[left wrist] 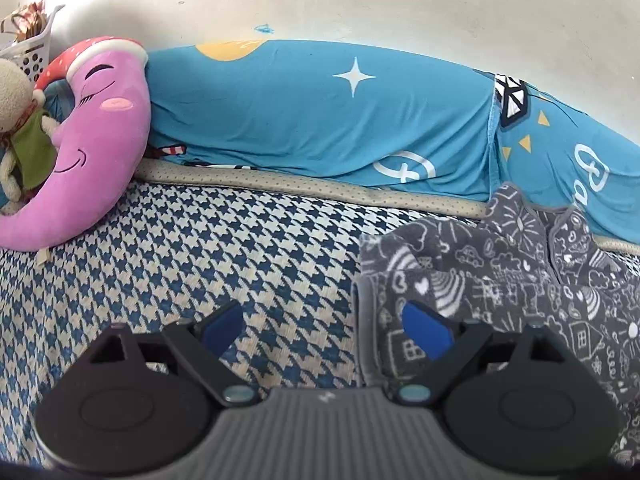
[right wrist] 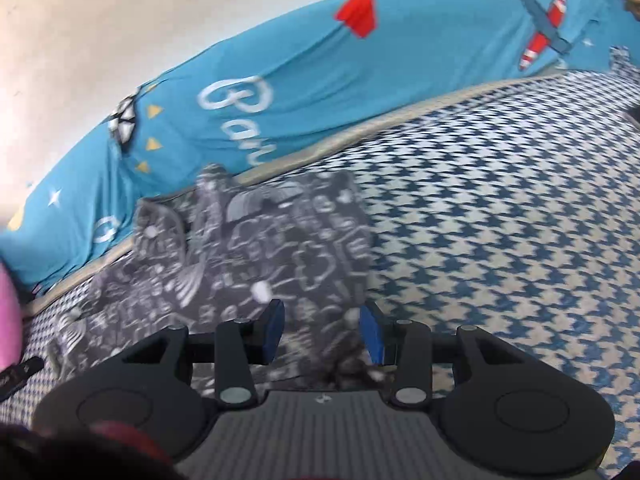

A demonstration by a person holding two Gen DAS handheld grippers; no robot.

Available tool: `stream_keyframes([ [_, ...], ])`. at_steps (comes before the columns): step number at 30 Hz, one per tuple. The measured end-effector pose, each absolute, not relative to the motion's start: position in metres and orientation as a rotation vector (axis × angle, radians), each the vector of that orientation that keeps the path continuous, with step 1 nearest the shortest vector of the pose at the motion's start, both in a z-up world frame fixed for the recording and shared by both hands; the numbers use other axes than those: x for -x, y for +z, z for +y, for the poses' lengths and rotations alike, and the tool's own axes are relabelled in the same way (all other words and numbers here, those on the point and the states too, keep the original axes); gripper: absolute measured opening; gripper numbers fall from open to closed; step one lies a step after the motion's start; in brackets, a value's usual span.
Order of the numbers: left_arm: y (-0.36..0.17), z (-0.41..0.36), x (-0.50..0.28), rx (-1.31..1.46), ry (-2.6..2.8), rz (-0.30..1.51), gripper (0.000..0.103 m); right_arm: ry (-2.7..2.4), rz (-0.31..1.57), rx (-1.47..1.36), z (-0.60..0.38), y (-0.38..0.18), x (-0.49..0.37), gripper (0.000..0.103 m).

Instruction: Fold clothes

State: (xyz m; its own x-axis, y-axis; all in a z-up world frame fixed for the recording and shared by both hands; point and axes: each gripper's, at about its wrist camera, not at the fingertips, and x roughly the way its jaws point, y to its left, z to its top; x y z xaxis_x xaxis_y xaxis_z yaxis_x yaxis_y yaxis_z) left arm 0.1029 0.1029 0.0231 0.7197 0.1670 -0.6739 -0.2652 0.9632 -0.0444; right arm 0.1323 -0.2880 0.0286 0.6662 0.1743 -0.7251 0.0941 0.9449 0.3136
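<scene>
Left tool (left wrist: 326, 330) spread wide over the bed (left wrist: 180, 248), right pad above the garment's (left wrist: 500, 272) left edge. Right tool (right wrist: 322, 332) partly open, straddling a rumpled garment (right wrist: 256, 252) fold, grip unclear.

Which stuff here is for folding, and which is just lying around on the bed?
For the job:
grey doodle garment
left gripper
right gripper

Just lying about:
pink moon pillow
blue bolster
stuffed toy
white basket
</scene>
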Motion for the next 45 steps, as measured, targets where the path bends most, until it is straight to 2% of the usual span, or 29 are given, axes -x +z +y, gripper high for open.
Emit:
stream_keyframes([
  [4, 0.024, 0.108, -0.102, 0.144, 0.271, 0.727, 0.091, 0.141, 0.847, -0.314, -0.266, 0.031, -0.134, 0.041],
  [7, 0.025, 0.112, -0.102, 0.146, 0.295, 0.724, 0.101, 0.209, 0.851, -0.291, -0.246, 0.031, -0.134, 0.041],
  [15, 0.025, 0.127, -0.101, 0.143, 0.366, 0.752, 0.101, 0.361, 0.869, -0.248, -0.187, 0.024, -0.128, 0.041],
  [25, 0.006, 0.130, -0.104, 0.140, 0.321, 0.876, 0.101, 0.543, 0.813, -0.158, -0.117, 0.017, -0.114, 0.041],
  [35, 0.009, 0.139, -0.105, 0.229, 0.264, 0.885, 0.101, 0.620, 0.726, 0.077, -0.072, 0.001, -0.101, 0.043],
  [45, 0.012, 0.149, -0.110, 0.309, 0.237, 0.883, 0.101, 0.628, 0.672, 0.116, -0.045, -0.011, -0.101, 0.044],
])
